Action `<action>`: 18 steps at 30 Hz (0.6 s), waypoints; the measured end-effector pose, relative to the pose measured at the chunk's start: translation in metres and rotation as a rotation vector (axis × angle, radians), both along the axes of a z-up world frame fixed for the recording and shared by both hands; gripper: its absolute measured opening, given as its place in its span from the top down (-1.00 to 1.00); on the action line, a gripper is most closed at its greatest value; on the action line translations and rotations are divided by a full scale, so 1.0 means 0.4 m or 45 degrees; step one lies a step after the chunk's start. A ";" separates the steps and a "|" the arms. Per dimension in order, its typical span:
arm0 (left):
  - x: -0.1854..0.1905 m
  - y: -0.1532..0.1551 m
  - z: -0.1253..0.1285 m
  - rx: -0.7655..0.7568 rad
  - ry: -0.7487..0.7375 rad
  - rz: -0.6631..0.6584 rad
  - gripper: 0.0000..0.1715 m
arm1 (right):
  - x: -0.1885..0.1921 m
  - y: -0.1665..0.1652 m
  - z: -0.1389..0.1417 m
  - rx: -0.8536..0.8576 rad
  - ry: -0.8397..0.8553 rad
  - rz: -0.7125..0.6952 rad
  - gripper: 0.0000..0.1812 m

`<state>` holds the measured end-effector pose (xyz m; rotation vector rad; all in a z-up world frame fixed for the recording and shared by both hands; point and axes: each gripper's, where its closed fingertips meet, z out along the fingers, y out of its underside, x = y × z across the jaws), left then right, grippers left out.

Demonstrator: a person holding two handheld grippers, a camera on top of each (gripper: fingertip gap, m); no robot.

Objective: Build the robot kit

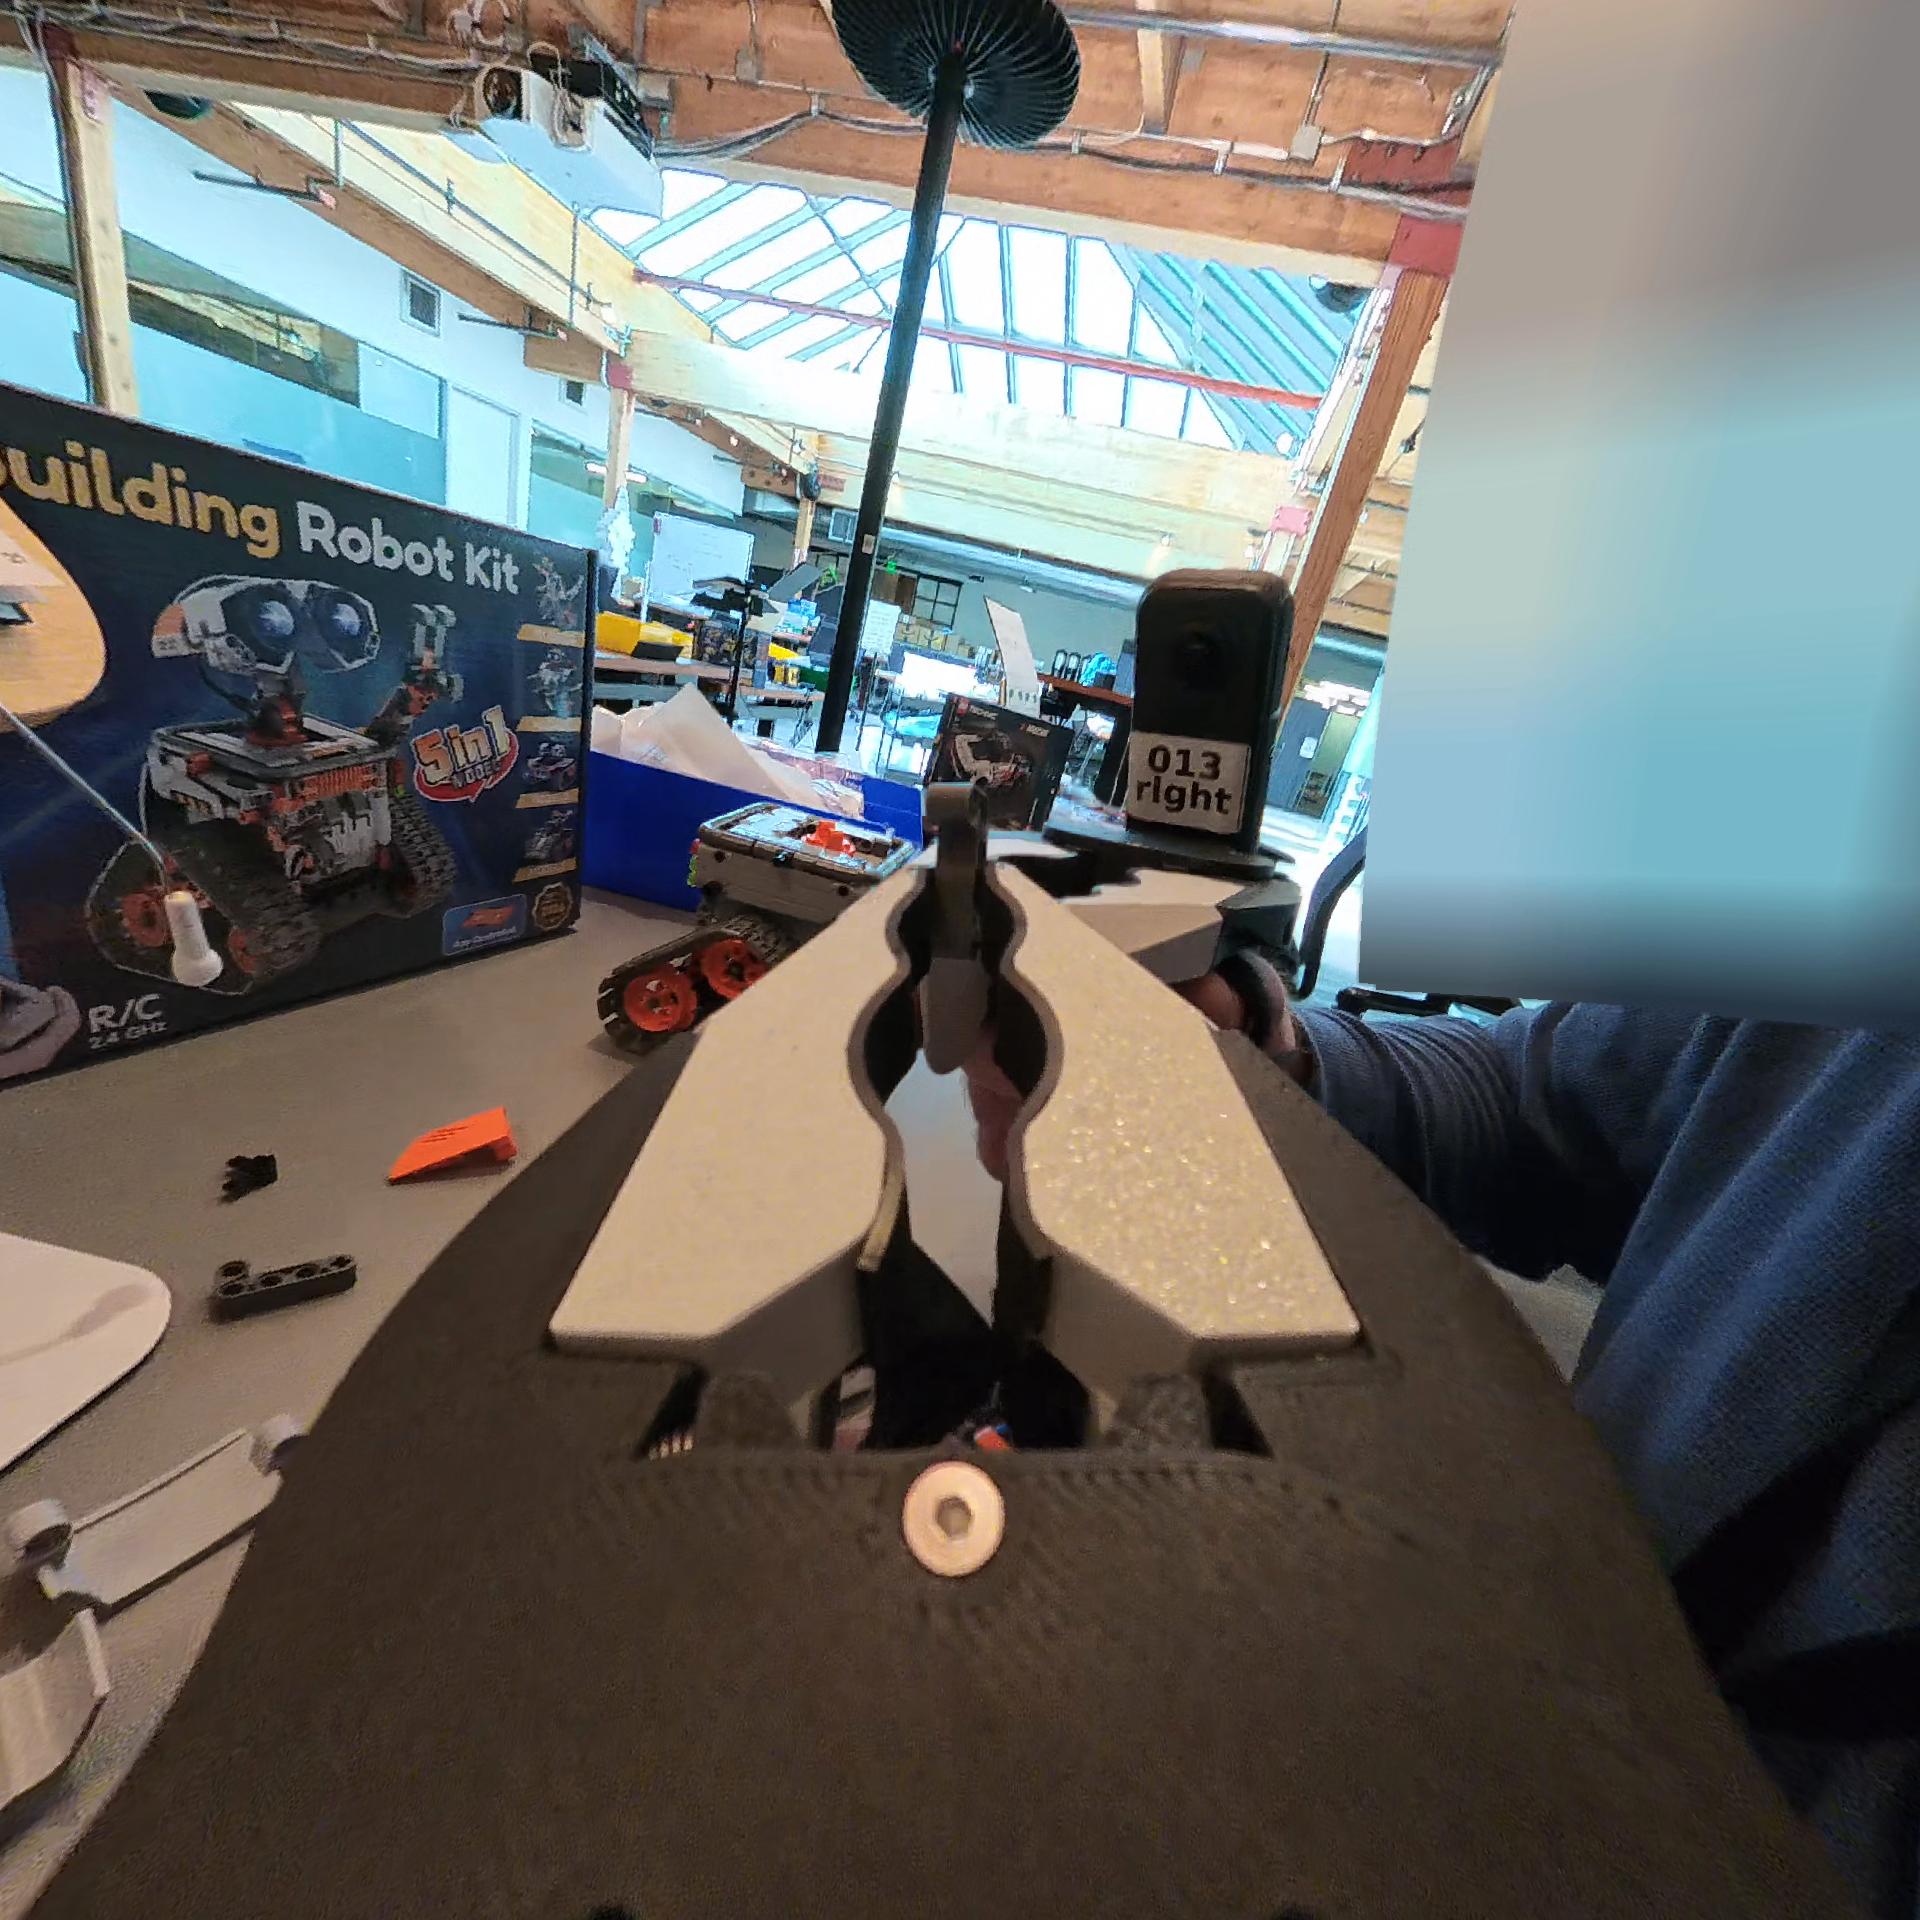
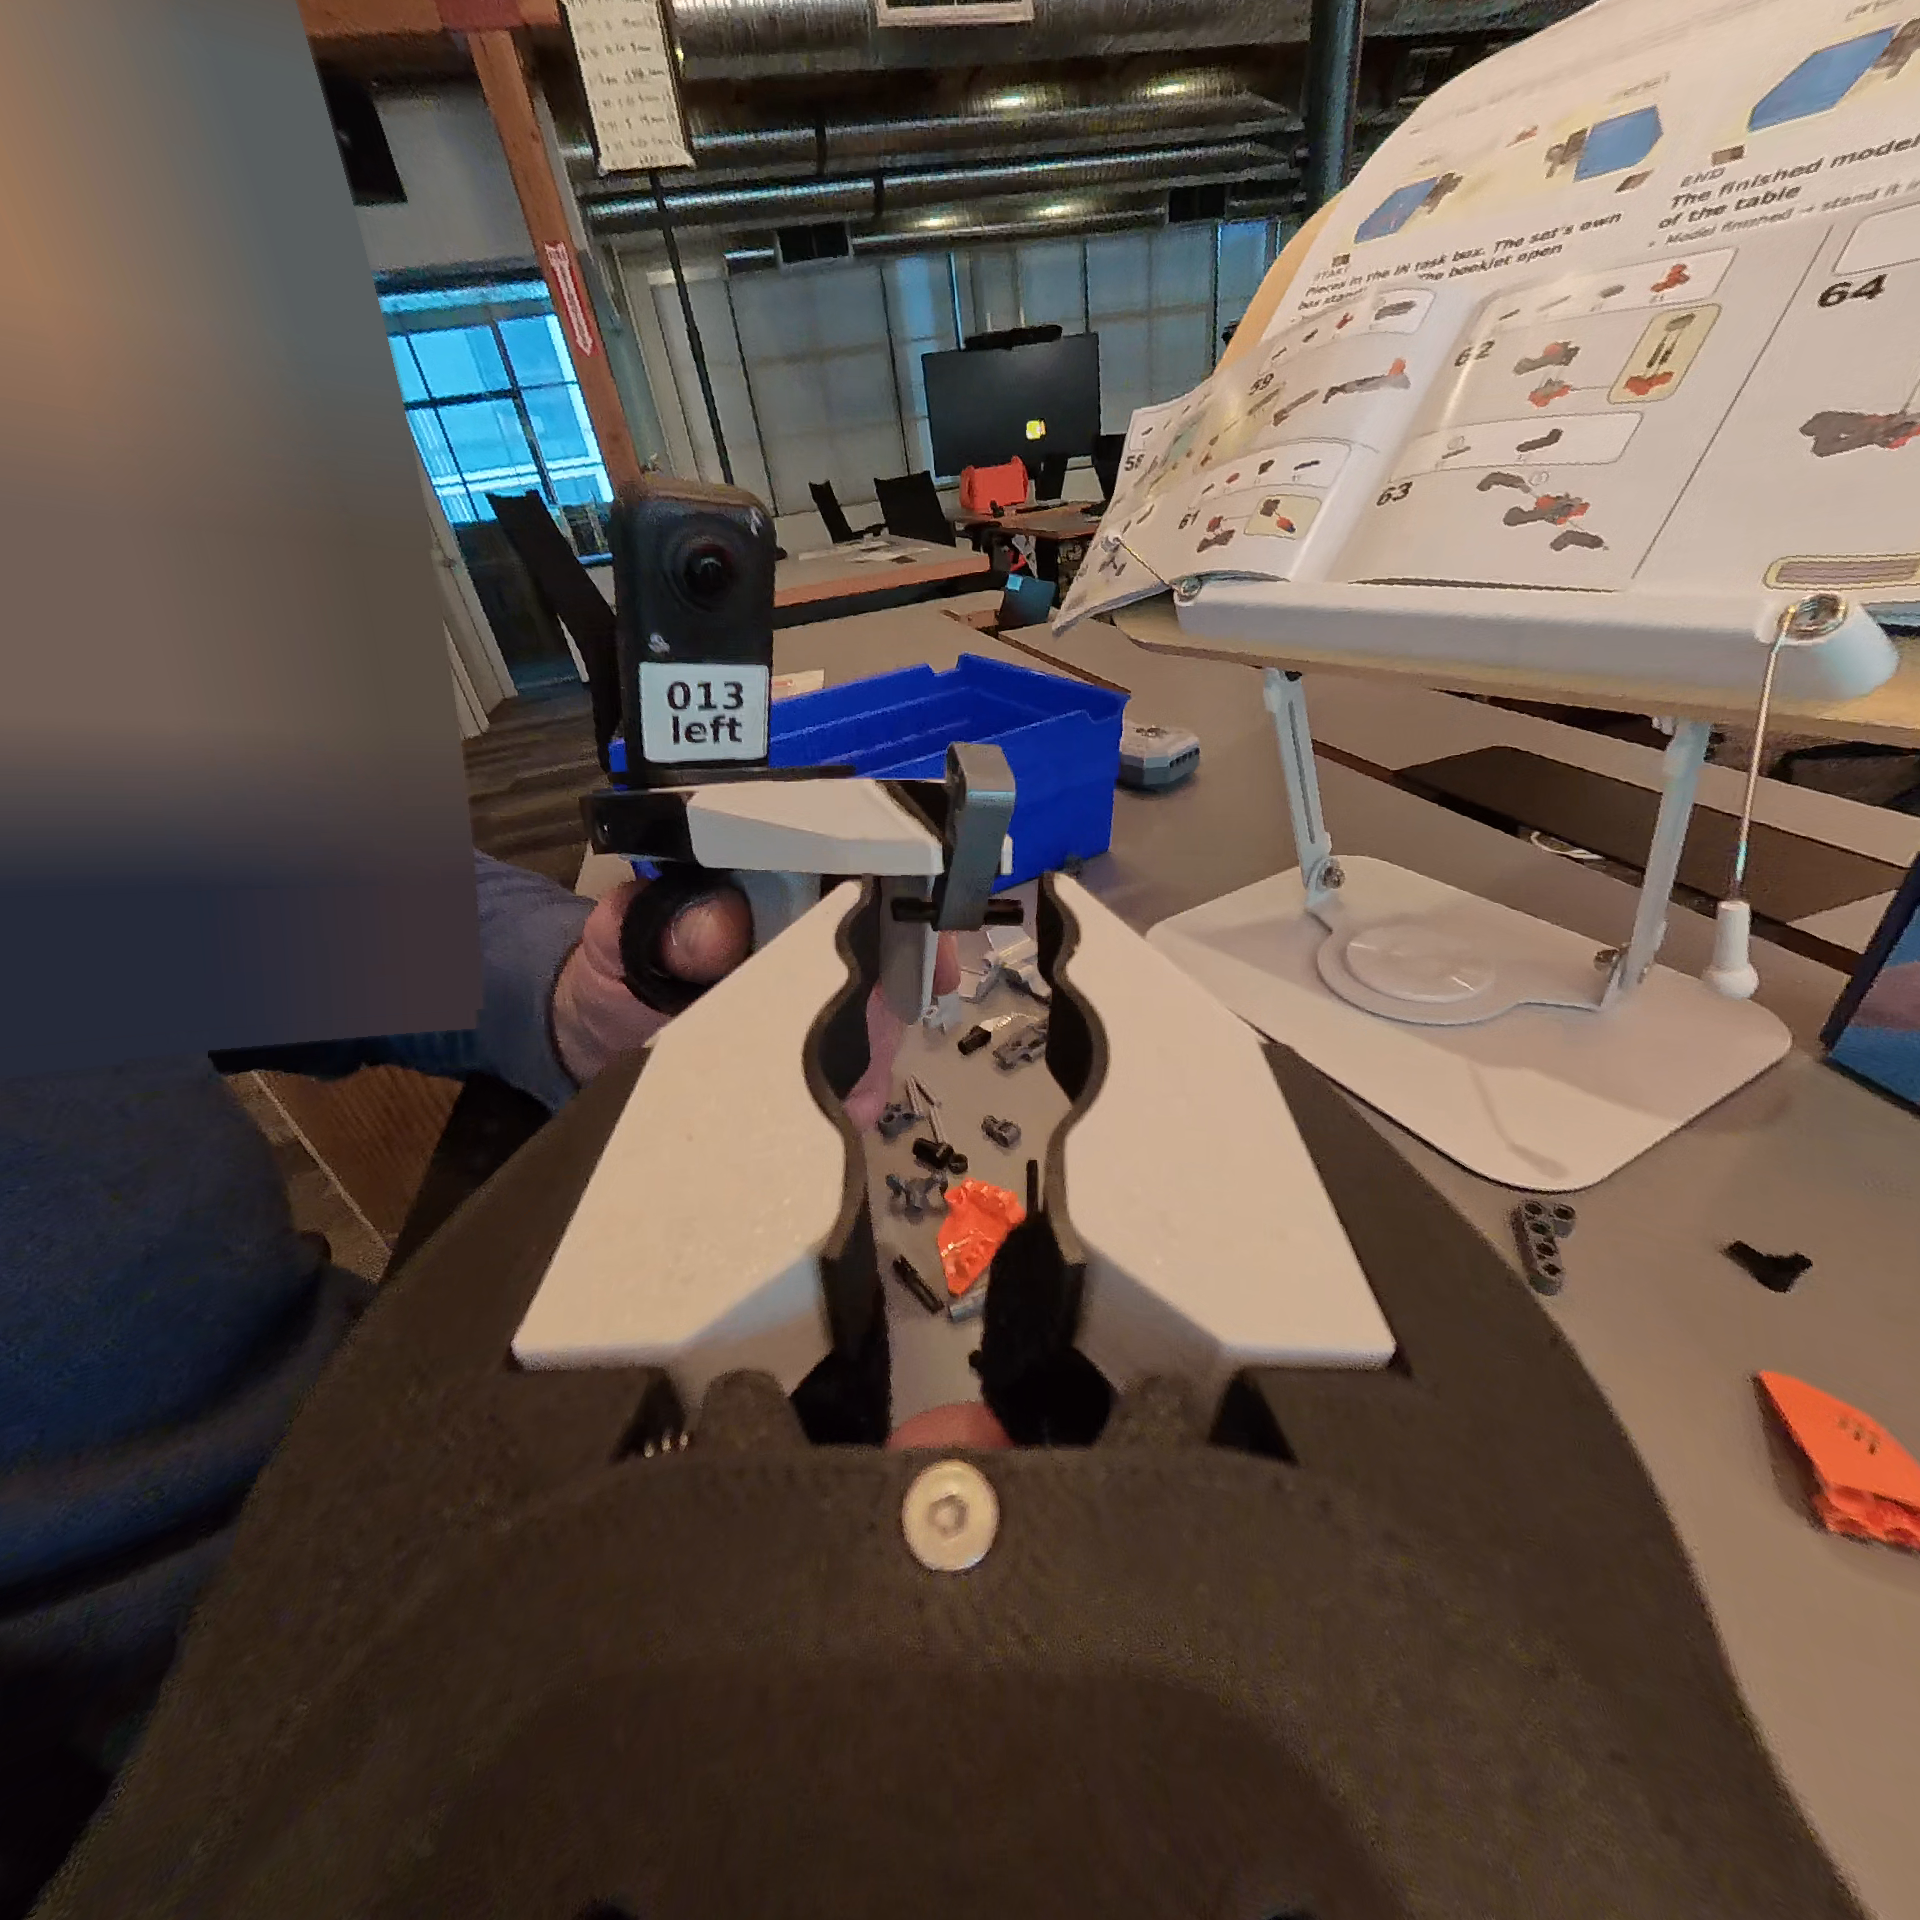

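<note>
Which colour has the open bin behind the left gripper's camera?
Blue. The bin shows best in the right wrist view, on the grey table.

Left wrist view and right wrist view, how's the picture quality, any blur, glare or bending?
Left wrist view: skylight bright but not blown out, black pole bowed by the wide lens, near tongs sharp. Right wrist view: dimmer room, booklet curved and soft at the edge, orange piece slightly blurred.

Grey table [image 1: 436,1049], scattered bricks [image 2: 977,1231]
</note>
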<state>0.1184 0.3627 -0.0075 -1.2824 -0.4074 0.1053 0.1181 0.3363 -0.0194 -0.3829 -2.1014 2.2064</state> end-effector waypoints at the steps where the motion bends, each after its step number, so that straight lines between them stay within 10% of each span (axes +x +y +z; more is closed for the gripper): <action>1: -0.001 -0.001 0.004 0.017 -0.006 -0.004 0.93 | 0.001 -0.002 0.004 -0.015 -0.015 0.007 0.71; 11: 0.006 -0.005 0.011 0.074 -0.039 -0.070 0.92 | 0.009 -0.004 0.011 -0.024 -0.011 0.045 0.76; 18: -0.019 -0.027 -0.033 -0.283 0.100 0.095 0.75 | -0.015 0.011 -0.027 0.261 0.140 -0.002 0.76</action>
